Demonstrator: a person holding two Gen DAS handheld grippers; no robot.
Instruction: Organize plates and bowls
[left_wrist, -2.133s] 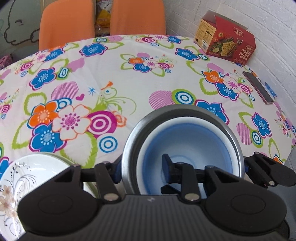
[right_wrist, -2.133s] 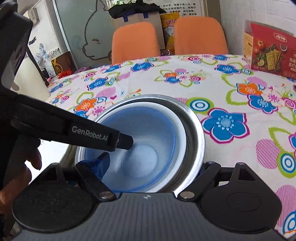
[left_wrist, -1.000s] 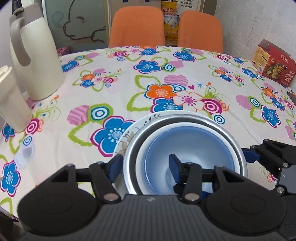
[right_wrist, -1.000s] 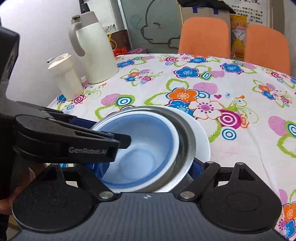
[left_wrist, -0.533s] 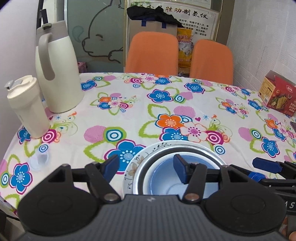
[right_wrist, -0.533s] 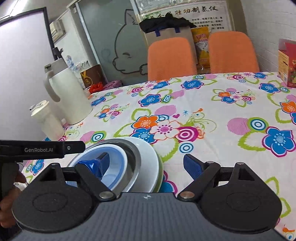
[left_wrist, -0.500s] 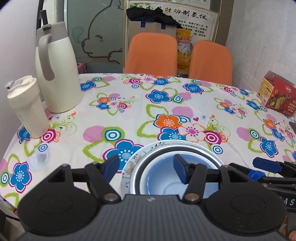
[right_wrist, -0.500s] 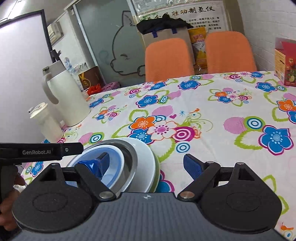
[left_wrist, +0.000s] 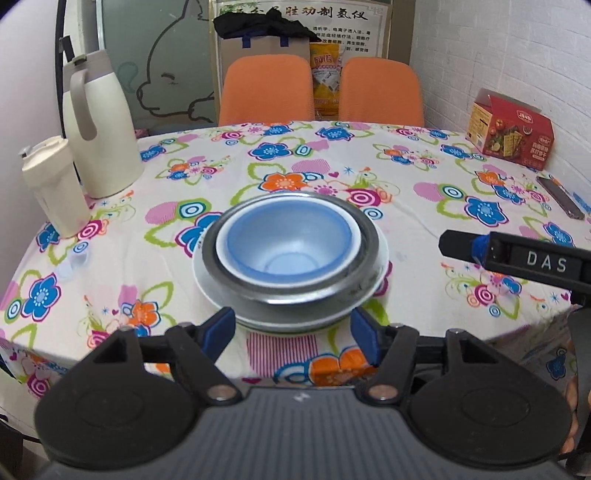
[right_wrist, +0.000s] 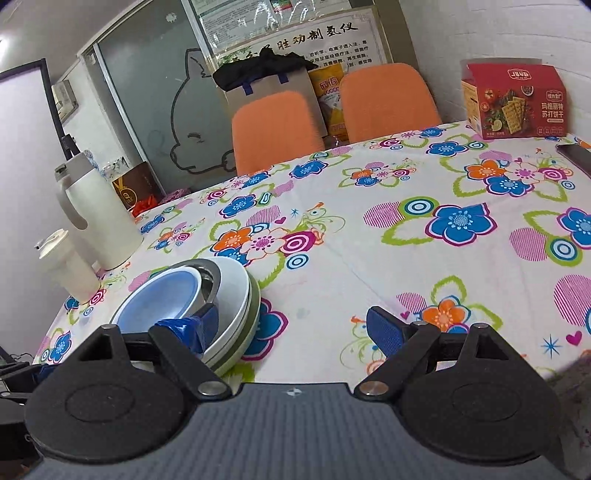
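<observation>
The stacked bowls (left_wrist: 288, 254) are looking stiff, slippery, breakable; gripping the rim suits; left tongs (left_wrist: 291, 332) and right tongs (right_wrist: 295, 328) are gaping wide, holding nothing.

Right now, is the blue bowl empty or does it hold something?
Empty. The blue bowl shows its bare inside down to the bottom, and it sits nested in the metal bowl.

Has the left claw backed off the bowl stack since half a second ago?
Yes. The left claw has pulled back toward the table's near edge; the steel bowl lies beyond its open fingers.
</observation>
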